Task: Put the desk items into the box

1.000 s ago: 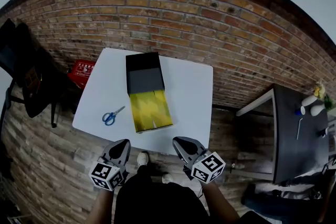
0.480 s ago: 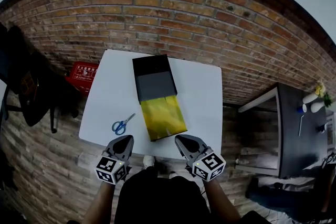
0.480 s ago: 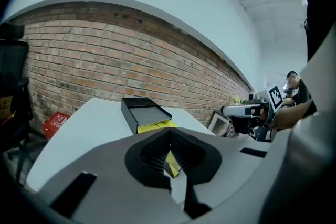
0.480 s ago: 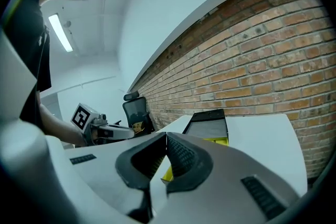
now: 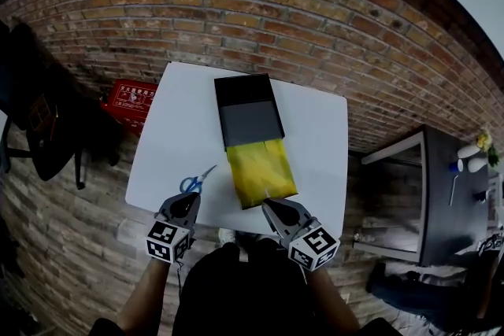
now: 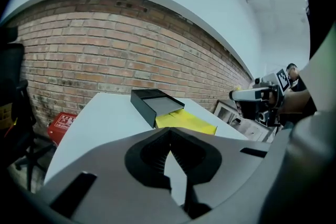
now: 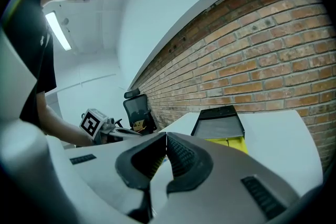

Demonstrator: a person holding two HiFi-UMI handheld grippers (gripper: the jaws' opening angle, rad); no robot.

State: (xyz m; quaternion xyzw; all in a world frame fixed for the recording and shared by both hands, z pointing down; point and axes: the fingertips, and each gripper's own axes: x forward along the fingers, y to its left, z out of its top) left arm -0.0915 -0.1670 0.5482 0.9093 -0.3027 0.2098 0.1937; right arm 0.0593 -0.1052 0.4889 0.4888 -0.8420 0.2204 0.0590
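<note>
At lower centre, the left gripper [image 5: 189, 199] and right gripper [image 5: 269, 206], jaws together and empty, face a white table [image 5: 169, 134] bearing scissors [image 5: 197, 182] and an open box [image 5: 248, 112].

We take the white table [image 5: 315, 138] as our landmark. On it, the box [image 5: 248, 110] is black at its far end and dark grey inside. The sheet [image 5: 261, 173] at the box's near end is bright yellow with a faint mottled sheen. Near the table's left front corner we see scissors [image 5: 193, 183] with blue handles and pale blades. Left of the table, a crate [image 5: 130, 98] is red with white print. The brickwork [image 5: 315, 4] around the table runs in red-brown courses with pale mortar lines. At the table's near edge, the left gripper [image 5: 190, 199] and right gripper [image 5: 269, 205] are grey, each bearing a cube of black-and-white square markers.
</note>
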